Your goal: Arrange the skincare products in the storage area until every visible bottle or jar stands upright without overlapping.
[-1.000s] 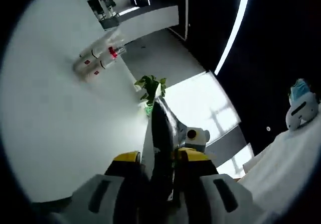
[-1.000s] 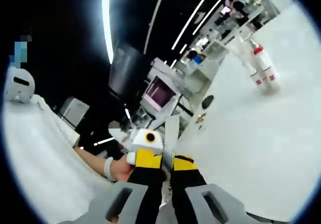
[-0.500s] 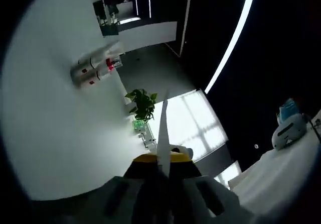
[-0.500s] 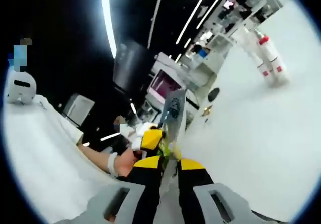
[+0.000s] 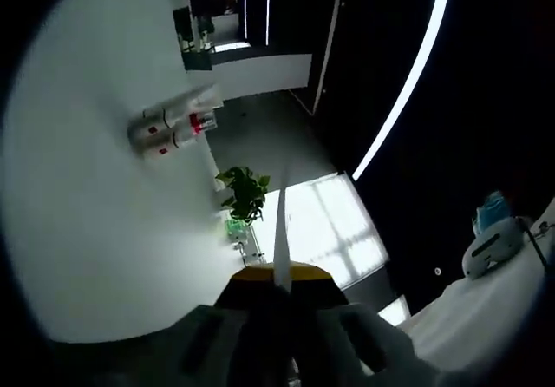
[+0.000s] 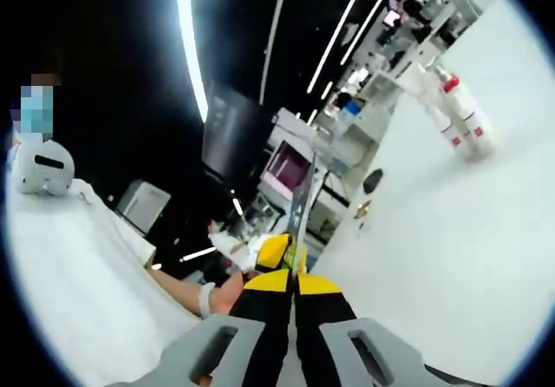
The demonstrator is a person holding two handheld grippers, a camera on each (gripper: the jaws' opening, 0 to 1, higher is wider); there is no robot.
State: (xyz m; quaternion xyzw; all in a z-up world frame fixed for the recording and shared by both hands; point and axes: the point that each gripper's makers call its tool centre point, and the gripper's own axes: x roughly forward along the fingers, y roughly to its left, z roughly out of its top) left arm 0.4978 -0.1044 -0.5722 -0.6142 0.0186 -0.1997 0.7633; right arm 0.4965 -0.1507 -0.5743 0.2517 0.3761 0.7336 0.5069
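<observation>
Bottles [image 5: 173, 127] lay well away from both my tools on the white tabletop [image 5: 78, 231], a small cluster of white ones, one with a red cap, showing far off in the left gripper view. In the right gripper view the same cluster [image 6: 460, 118] sat near the far edge. Whether they stood upright or lay over I could not tell; both views were rolled hard.

Left gripper [image 5: 282, 270]: jaws drawn nearly together on a thin pale flat strip [image 5: 280, 222] seen edge-on. What it was, I could not make out.

Right gripper [image 6: 293, 274]: jaws likewise pressed close, a thin flat piece [image 6: 302, 205] rising from between them. My left hand [image 6: 230, 287] and its tool showed just behind it.

Step in hand, as I judged it: an approach, or handling between placements, with nothing of the skincare set in clear reach. The next move would call for levelling both tools toward the cluster, closing the gap, and checking each bottle's stance before gripping.
</observation>
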